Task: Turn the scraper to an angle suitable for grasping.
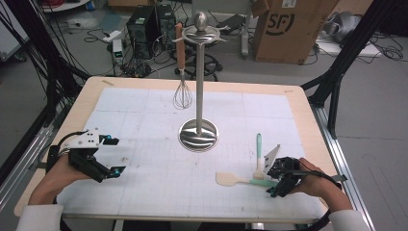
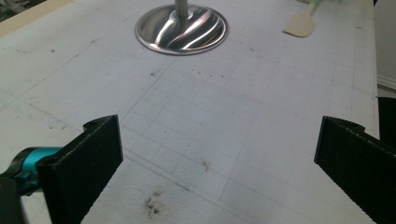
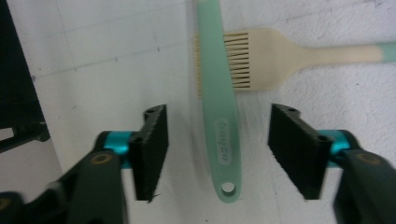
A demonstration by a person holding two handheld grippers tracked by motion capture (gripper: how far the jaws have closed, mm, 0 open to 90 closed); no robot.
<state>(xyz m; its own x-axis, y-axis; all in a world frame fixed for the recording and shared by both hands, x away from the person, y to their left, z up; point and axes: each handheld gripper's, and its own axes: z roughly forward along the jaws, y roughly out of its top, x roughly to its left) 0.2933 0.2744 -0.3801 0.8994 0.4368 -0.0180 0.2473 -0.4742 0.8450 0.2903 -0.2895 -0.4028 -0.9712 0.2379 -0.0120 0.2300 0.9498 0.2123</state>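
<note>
A spatula with a cream blade point(image 1: 228, 179) and a mint-green handle point(image 3: 219, 116) lies near the table's front right. Its handle rests across the cream bristles of a pastry brush point(image 3: 243, 58). The brush's own mint handle point(image 1: 258, 144) points toward the far side. My right gripper point(image 3: 219, 149) straddles the spatula handle close to its hanging hole, with a jaw on each side and a gap to each pad. In the high view the right gripper point(image 1: 273, 182) sits low over that handle's end. At the front left, my left gripper point(image 1: 115, 155) is held wide open over bare mat point(image 2: 217, 154).
A tall steel utensil stand with a round base point(image 1: 198, 135) rises mid-table, and its base point(image 2: 181, 29) lies ahead of the left gripper. A wire whisk point(image 1: 183, 94) with a wooden handle hangs from the stand's top. The white gridded mat point(image 1: 159, 183) covers the wooden table.
</note>
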